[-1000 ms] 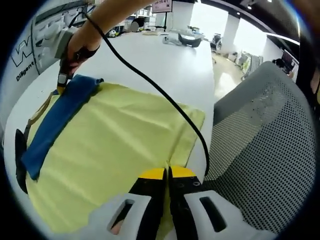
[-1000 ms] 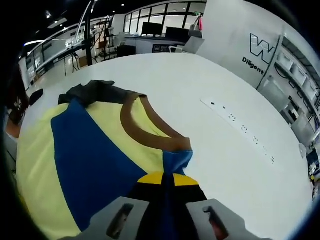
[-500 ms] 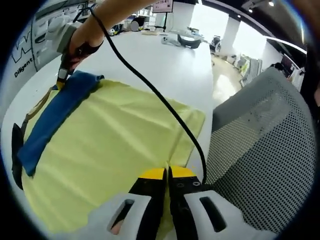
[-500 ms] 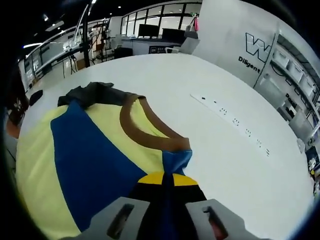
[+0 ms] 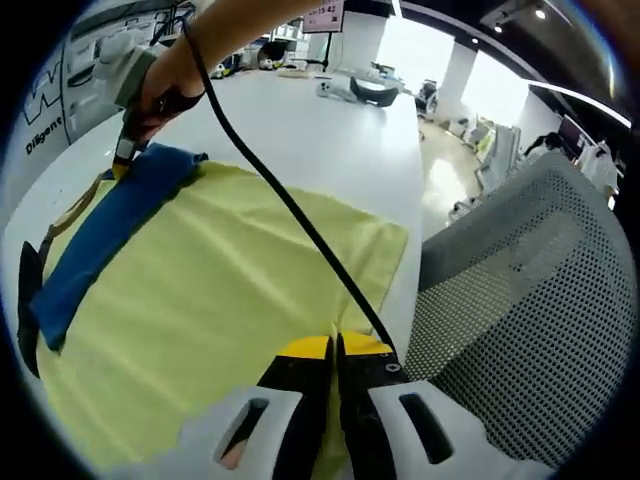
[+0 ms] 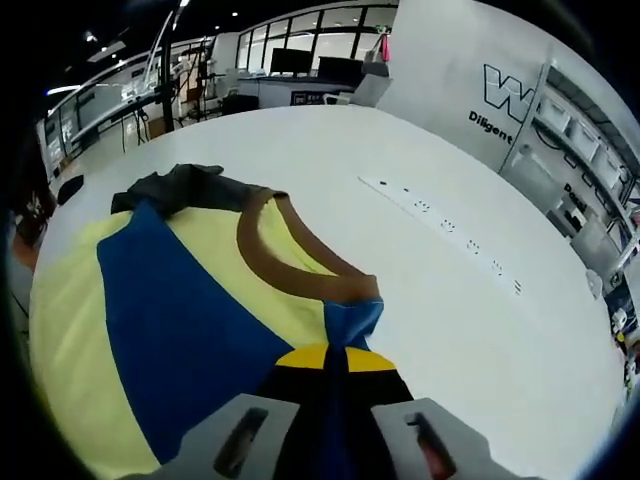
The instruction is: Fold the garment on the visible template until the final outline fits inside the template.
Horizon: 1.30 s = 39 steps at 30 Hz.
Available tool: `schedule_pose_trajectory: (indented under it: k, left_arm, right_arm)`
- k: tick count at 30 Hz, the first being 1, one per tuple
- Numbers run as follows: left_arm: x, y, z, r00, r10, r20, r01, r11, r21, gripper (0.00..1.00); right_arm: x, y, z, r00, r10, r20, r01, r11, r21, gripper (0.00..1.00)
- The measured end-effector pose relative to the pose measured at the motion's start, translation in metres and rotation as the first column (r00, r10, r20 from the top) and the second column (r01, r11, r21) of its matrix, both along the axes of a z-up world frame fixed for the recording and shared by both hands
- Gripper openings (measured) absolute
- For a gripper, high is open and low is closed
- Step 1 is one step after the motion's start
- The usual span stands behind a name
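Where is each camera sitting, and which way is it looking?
Left gripper view: rides the left gripper, shut on the yellow garment's hem, facing across the white table; a hand holds the right gripper.
Right gripper view: rides the right gripper, shut on the blue band beside the brown collar.
Both share the garment and table.

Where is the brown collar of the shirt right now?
In the right gripper view the brown collar curves just ahead of the right gripper, between the blue panel and the bare white table.
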State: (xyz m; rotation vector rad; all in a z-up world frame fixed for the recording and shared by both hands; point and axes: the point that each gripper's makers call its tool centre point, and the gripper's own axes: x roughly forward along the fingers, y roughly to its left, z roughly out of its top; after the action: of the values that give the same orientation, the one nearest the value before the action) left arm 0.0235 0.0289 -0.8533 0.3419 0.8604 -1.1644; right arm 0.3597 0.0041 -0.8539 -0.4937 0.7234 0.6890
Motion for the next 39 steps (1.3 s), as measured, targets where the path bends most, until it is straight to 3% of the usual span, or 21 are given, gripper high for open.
schedule_pose_trajectory:
  k: [2,10,16,20,25,28,39]
  left_arm:
    - [0.001,-0.005,0.001,0.999,0.025,-0.032,-0.026,0.999,-0.026,0.03]
    - [0.0,-0.014,-0.002,1.0,0.01,-0.022,-0.011,1.0,-0.025,0.03]
    - [0.001,-0.024,-0.002,0.998,0.022,-0.063,-0.025,0.999,-0.043,0.03]
    - [-0.002,-0.032,-0.002,0.999,-0.012,-0.03,0.011,0.999,-0.042,0.03]
    - [-0.001,-0.038,-0.002,1.0,-0.013,-0.028,0.011,0.999,-0.048,0.03]
    - [0.002,-0.048,-0.002,0.999,-0.037,-0.011,0.036,0.998,-0.043,0.03]
    - [0.0,-0.053,-0.002,0.999,-0.031,-0.026,0.029,0.997,-0.069,0.03]
  right_arm:
    - [0.001,-0.003,0.0,1.0,-0.002,0.007,0.002,1.0,-0.003,0.0]
    - [0.0,-0.009,0.001,1.0,-0.009,0.005,0.009,1.0,-0.006,0.0]
    - [-0.001,-0.017,0.0,1.0,-0.009,0.007,0.009,1.0,-0.022,0.0]
    - [0.0,-0.022,0.0,1.0,-0.009,0.009,0.009,0.999,-0.035,0.0]
    - [0.001,-0.028,0.0,1.0,-0.018,0.011,0.019,0.999,-0.034,0.0]
    - [0.004,-0.03,0.001,0.998,0.056,0.04,-0.052,0.994,-0.097,0.0]
    - [0.002,-0.044,0.0,1.0,0.006,0.027,-0.003,0.996,-0.091,0.0]
